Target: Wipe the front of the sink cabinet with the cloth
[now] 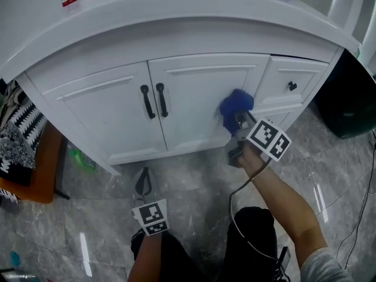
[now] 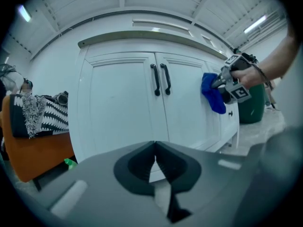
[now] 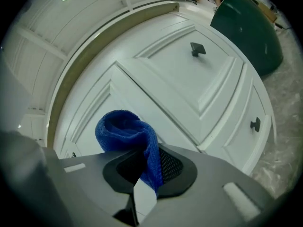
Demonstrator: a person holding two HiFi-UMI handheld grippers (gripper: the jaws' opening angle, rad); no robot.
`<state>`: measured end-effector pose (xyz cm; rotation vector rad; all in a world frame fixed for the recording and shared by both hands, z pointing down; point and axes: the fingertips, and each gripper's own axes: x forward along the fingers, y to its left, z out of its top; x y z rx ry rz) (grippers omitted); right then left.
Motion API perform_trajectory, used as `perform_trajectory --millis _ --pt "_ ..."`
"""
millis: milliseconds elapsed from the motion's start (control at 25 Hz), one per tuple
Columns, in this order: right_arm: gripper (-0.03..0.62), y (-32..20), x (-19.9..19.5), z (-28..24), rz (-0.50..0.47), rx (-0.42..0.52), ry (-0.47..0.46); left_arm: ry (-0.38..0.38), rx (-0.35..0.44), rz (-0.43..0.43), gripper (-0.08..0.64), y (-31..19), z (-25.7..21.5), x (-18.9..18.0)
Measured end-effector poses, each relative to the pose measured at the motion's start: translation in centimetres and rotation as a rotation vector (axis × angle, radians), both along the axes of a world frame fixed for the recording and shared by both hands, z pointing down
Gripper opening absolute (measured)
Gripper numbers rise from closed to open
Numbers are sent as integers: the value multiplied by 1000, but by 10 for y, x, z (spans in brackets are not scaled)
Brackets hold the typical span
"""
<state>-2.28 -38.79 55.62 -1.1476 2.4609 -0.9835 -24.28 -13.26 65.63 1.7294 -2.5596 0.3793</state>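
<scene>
1. Currently the right gripper (image 3: pixel 144 167) pinches only a narrow fold of the blue cloth (image 3: pixel 124 129), so friction while wiping could drag it loose.
2. Just ahead of those fingers, the bunched cloth appears to press on the cabinet door (image 1: pixel 197 98). If it slips, bare tips might scrape the paint.
3. Well off to the side, the left gripper (image 2: pixel 155 150) hangs pressed together and empty, too far away to catch a drop.

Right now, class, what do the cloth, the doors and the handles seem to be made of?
Cloth: blue fabric, likely microfibre; open mesh weave shows. Doors: smooth white paint, probably over wood or board; moulded panels. Handles: black, matte, possibly metal; too small to tell.
</scene>
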Motion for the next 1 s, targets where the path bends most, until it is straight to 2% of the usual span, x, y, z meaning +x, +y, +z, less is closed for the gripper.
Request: perform_trajectory --millis 200,680,1000 --pt "54 -1 2 -33 -11 -1 -28 -2 6 5 11 2 -2 -3" --pt "54 -1 1 -86 -29 7 6 -27 9 6 11 8 -6 -11" --pt "51 3 0 -92 63 10 -10 0 23 0 11 17 -8 -13"
